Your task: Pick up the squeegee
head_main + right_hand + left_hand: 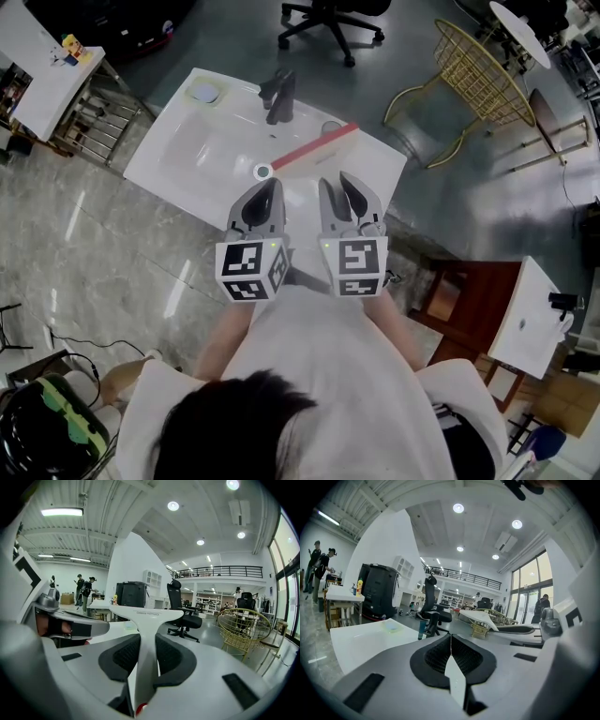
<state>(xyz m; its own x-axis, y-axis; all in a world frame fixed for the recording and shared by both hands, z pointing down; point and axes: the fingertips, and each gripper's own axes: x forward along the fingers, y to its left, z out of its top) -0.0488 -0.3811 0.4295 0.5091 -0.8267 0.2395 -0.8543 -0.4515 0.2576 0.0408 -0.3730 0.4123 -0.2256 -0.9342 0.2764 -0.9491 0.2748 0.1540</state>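
Squeegee (314,147) from the head view: a straight red blade strip held over the glossy white sink (187,155), just ahead of the right gripper (337,185). The left gripper (268,192) sits beside it.

Left gripper view: the ribbed black pads (433,656) are pressed together with nothing between them.

Right gripper view: the 2 jaws stand partly apart, clamped on the squeegee's smooth white T-shaped handle (143,639).

Left hand-held gripper (270,186), right hand-held gripper (335,183) grey; marker cubes (251,272); white shirt (328,361).
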